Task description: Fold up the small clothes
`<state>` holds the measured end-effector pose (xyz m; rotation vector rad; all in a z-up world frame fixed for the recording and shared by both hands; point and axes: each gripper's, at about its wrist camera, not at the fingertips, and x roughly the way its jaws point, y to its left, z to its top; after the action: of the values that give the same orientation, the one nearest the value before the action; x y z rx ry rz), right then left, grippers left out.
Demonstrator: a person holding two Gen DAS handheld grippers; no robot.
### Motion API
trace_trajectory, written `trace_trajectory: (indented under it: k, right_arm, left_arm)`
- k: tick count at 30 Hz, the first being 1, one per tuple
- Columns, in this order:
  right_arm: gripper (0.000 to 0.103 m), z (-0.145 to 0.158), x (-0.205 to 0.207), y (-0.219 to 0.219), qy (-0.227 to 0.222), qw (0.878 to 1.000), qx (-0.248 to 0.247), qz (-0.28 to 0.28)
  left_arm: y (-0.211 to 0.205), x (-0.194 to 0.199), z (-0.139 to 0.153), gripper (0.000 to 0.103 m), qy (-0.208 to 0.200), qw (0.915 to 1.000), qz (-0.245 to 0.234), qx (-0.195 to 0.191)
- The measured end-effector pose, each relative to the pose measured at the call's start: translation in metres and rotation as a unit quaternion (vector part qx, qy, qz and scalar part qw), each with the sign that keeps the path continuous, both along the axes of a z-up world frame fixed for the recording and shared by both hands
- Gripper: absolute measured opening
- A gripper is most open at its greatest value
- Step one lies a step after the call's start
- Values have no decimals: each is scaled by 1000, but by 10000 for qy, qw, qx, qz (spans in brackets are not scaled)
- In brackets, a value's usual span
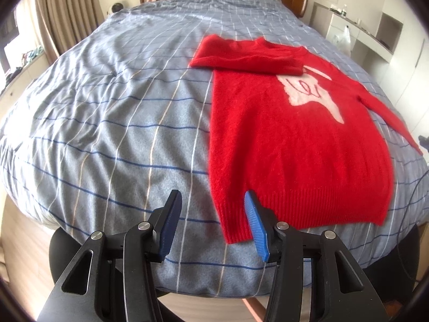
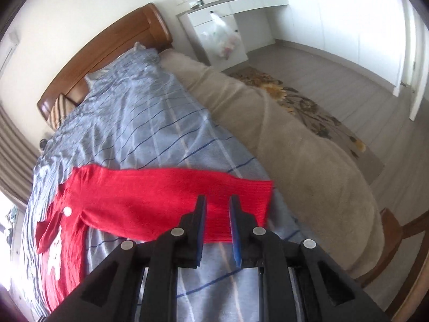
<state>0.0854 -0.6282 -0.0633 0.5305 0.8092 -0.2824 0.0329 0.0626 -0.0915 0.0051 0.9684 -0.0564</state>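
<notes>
On bed [image 1: 107, 112]: red sweater [image 1: 289, 145] flat; left hand-held gripper [image 1: 211, 201] wide, right hand-held gripper [image 2: 217, 201] narrow over sleeve [image 2: 166, 196].

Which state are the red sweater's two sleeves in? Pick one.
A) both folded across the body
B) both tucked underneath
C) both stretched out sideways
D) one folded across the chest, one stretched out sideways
D: one sleeve lies folded across the chest of the red sweater, while the other sleeve stretches out sideways on the blue checked duvet.

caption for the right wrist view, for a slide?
Right gripper open above the red sweater's outstretched sleeve on the blue checked duvet.
</notes>
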Motion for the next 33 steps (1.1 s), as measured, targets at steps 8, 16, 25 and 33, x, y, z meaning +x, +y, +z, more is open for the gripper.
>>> trace_trajectory:
  k: [8, 16, 25, 33]
  right_arm:
    - [16, -25, -30, -2, 127, 9992, -134, -363]
    - [33, -6, -54, 66, -170, 9979, -489, 390]
    - [33, -32, -73, 148, -39, 9937, -448, 1030]
    - [33, -32, -81, 167, -8, 9899, -752, 1200]
  left_arm:
    - [0, 49, 56, 60, -312, 9986, -429, 36]
    - [-71, 181, 62, 66, -216, 9856, -1601, 490]
    - [-129, 260, -6, 65, 933, 9573, -2732, -124]
    - [-169, 127, 18, 68, 514, 8393, -5408, 229]
